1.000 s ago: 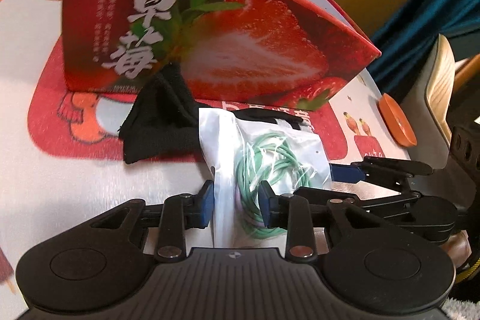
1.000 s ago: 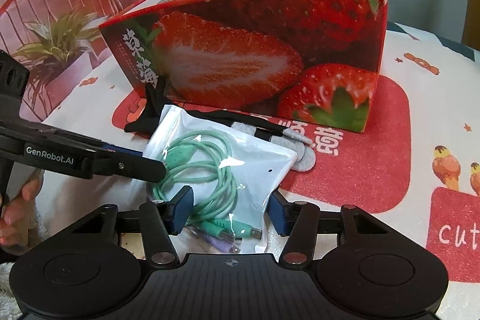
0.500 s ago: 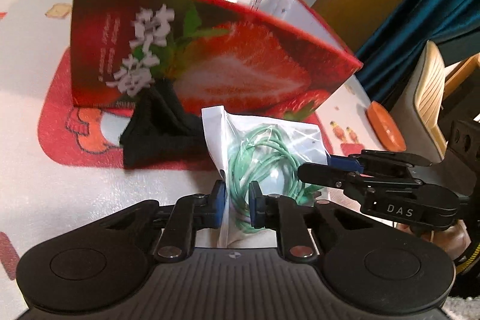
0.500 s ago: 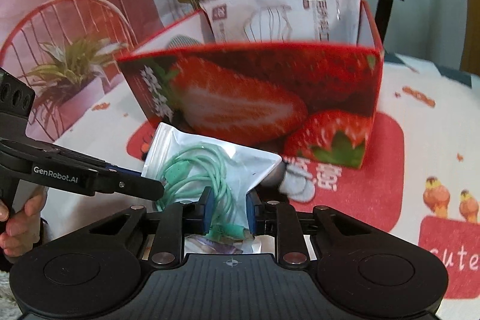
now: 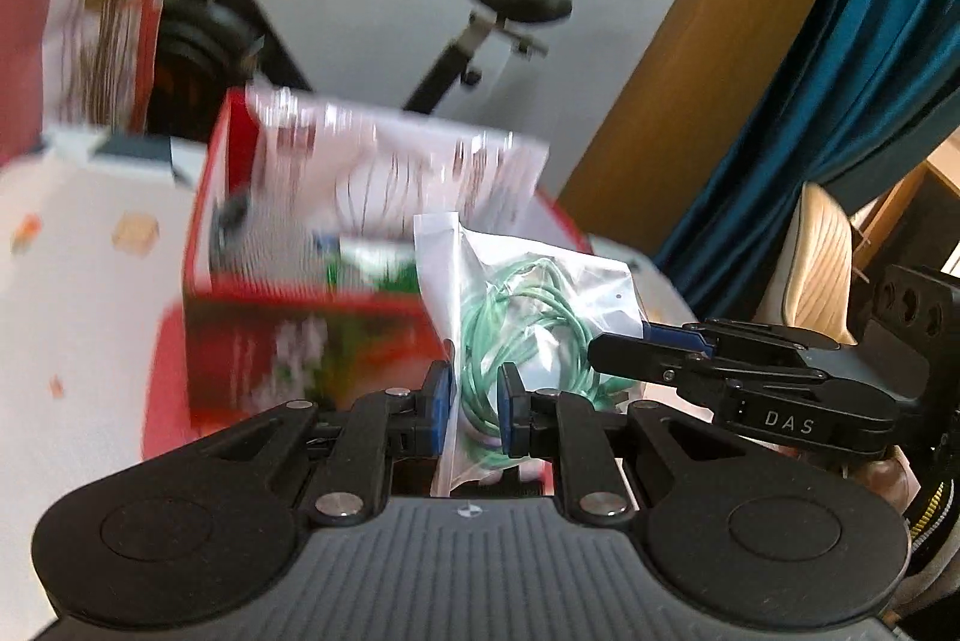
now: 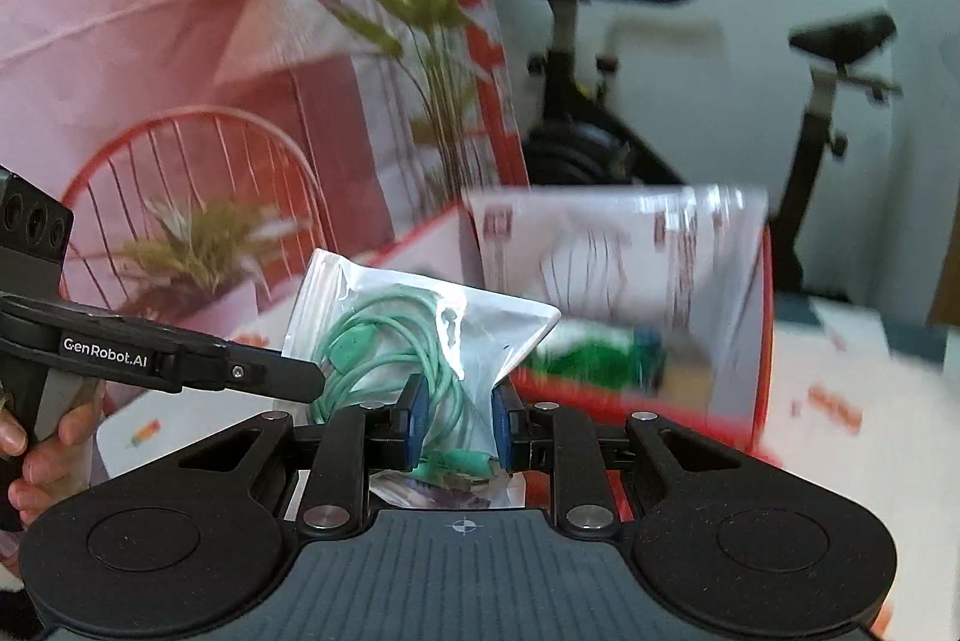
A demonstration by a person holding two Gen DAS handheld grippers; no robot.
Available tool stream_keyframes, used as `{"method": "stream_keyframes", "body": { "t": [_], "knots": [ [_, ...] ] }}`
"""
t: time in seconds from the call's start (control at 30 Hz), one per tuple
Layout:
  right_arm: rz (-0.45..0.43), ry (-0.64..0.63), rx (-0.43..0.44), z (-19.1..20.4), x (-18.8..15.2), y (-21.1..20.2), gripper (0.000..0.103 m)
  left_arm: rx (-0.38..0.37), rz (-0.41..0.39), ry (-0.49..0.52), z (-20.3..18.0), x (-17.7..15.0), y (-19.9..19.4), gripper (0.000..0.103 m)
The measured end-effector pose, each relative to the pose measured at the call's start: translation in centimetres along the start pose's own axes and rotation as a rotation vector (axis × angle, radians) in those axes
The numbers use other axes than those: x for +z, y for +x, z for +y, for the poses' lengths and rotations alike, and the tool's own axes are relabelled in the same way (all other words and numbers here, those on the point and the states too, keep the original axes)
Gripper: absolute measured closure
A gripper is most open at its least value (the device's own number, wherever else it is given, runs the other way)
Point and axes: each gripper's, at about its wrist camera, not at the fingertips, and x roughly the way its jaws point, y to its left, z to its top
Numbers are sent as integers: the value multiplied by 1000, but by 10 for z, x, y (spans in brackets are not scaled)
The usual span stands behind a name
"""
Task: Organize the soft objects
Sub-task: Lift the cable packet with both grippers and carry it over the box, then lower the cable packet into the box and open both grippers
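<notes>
Printed tablecloth (image 5: 90, 317), exercise bike (image 6: 828, 101) behind

Each fisheye camera sits just behind its own black two-finger gripper, looking forward and slightly down along the fingers. Both views share, close ahead, the clear plastic bag of green cable (image 5: 540, 305) (image 6: 414, 317), the red strawberry-printed cardboard box (image 5: 312, 341) (image 6: 762, 341) beyond it, and the black exercise bike (image 5: 480, 35) (image 6: 828, 101) farther off.

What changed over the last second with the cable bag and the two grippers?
Both grippers closed on the clear bag of green cable: left gripper and right gripper stood open around it on the table, then clamped and lifted it level with the strawberry box's open top. The white packet stayed standing inside the box.
</notes>
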Motion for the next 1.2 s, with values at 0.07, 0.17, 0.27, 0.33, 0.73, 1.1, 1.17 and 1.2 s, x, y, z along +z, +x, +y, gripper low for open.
{"method": "stream_keyframes", "body": {
  "t": [0.07, 0.17, 0.27, 0.33, 0.73, 1.1, 1.17, 1.2],
  "knots": [
    [-21, -29, -1, -1, 17, 3, 82, 11, -33, 19, 0, 14, -3, 85],
    [-51, -89, -16, -2, 44, 12, 82, 37, -82, 51, -3, 37, 2, 85],
    [-64, -110, -39, -9, 69, 27, 82, 54, -113, 65, 0, 58, 19, 85],
    [-59, -126, -70, -16, 80, 39, 79, 34, -81, 43, 10, 70, 37, 85],
    [183, -28, -157, -71, 64, 134, 78, 87, 206, -47, 46, 84, 142, 85],
    [327, 50, -170, -85, 48, 171, 78, 180, 319, 39, 43, 83, 170, 85],
    [354, 37, -180, -83, 46, 177, 78, 189, 336, 52, 45, 82, 178, 85],
    [364, 32, -184, -83, 47, 179, 78, 190, 340, 53, 46, 81, 179, 84]
  ]
}}
